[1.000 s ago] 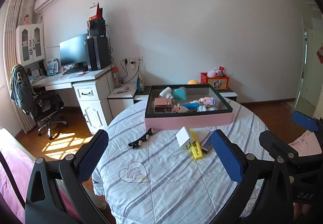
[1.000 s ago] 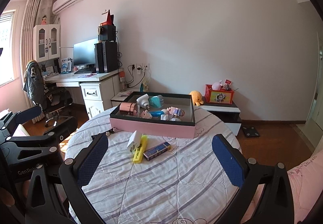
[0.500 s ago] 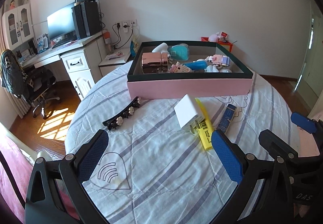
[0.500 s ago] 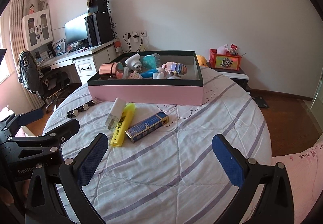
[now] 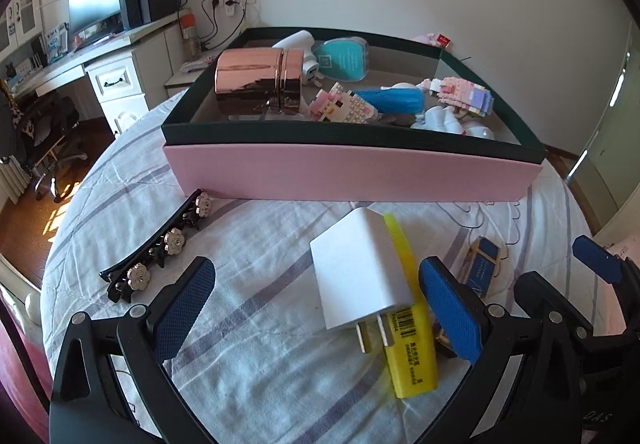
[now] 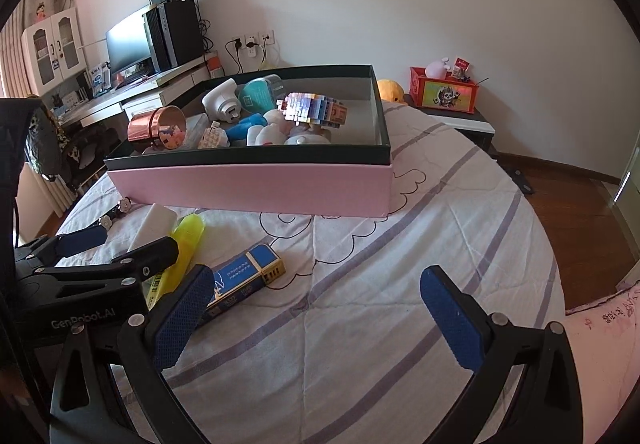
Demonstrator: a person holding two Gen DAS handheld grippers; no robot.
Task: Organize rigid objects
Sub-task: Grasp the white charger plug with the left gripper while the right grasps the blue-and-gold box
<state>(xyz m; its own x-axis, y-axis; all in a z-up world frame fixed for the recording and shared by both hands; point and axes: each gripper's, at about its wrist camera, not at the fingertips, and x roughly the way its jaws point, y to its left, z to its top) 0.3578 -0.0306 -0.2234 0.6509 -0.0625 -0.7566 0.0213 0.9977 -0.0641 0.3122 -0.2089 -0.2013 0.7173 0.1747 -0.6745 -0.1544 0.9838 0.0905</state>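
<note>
Left gripper spread wide, straddling white charger lying on yellow highlighter, near pink box. Right gripper spread, empty. "GenRobot.AI" on left gripper body.

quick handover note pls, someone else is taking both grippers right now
Left gripper: open, empty, low over the white charger.
Right gripper: open, empty, its left finger just above the blue box.
Pink box on the table already holds a copper tin, block toys and other bits.
Left to put away: charger, which rests on the yellow highlighter, the blue box, and the black hair clip near the pink box's left corner.
</note>
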